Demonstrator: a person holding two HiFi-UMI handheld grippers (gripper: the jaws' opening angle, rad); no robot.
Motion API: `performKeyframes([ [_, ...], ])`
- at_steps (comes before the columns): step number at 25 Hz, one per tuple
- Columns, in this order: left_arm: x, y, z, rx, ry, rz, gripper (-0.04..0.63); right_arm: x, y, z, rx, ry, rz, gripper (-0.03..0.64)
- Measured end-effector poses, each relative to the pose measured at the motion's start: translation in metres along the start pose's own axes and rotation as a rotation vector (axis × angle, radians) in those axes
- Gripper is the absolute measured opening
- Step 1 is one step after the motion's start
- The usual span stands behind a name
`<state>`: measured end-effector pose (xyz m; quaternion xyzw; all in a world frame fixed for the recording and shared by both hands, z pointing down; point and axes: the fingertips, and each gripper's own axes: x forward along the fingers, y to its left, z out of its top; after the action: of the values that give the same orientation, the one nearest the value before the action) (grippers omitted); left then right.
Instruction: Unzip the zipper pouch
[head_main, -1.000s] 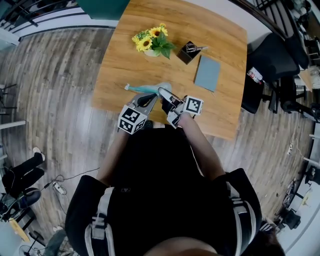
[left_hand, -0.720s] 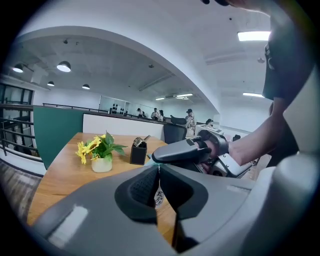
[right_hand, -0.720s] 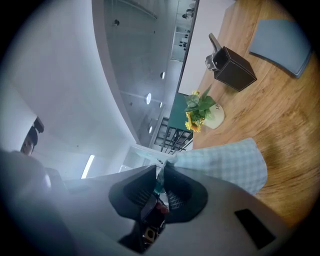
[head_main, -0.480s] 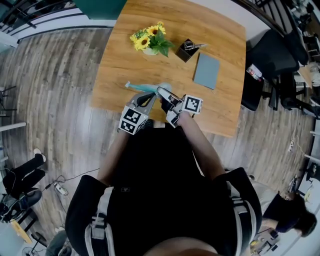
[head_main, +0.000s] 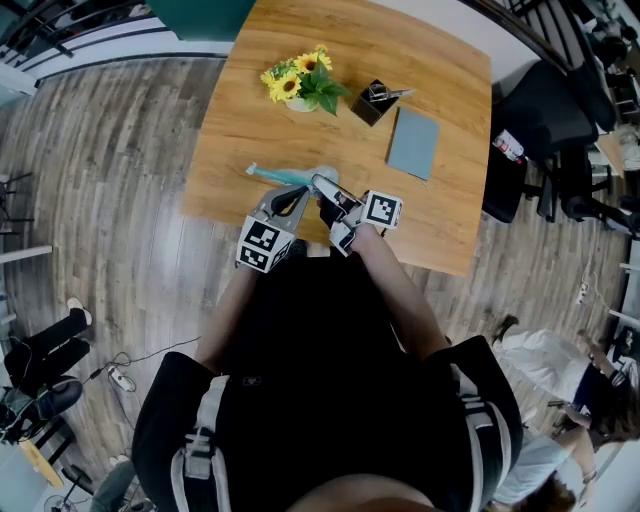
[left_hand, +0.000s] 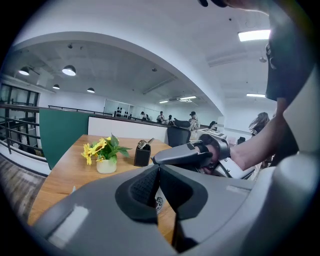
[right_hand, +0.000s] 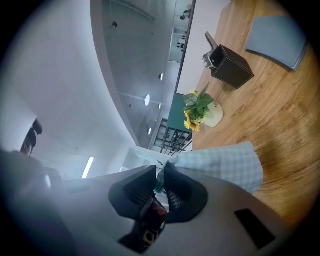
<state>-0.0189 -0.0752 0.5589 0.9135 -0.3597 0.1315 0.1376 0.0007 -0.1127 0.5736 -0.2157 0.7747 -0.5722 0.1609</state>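
The pale blue checked zipper pouch (head_main: 290, 177) with a teal zipper edge lies near the front edge of the wooden table (head_main: 250, 130). My right gripper (head_main: 322, 188) reaches it from the right. In the right gripper view the jaws (right_hand: 161, 182) are shut on the teal zipper edge, and the checked cloth (right_hand: 220, 165) spreads beyond them. My left gripper (head_main: 288, 198) meets the pouch from the near side. Its jaws (left_hand: 159, 172) are pressed together on a thin pale bit of the pouch (left_hand: 159, 202). The right gripper's finger (left_hand: 185, 154) shows just past them.
A pot of yellow flowers (head_main: 300, 85), a black pen holder (head_main: 372, 103) and a grey-blue notebook (head_main: 414, 144) stand farther back on the table. Black chairs (head_main: 545, 120) are at its right. A person in white (head_main: 545, 360) is on the floor at lower right.
Both grippers and the pouch hold still. A person in white has come into view on the floor at lower right.
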Motion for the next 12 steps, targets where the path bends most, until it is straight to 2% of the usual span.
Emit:
performKeyframes([
  [12,-0.0001,0.0056,-0.0058,-0.017,0.016,0.024,0.005,-0.0045,-0.0022,-0.0008,-0.002,-0.002,-0.016,0.051],
])
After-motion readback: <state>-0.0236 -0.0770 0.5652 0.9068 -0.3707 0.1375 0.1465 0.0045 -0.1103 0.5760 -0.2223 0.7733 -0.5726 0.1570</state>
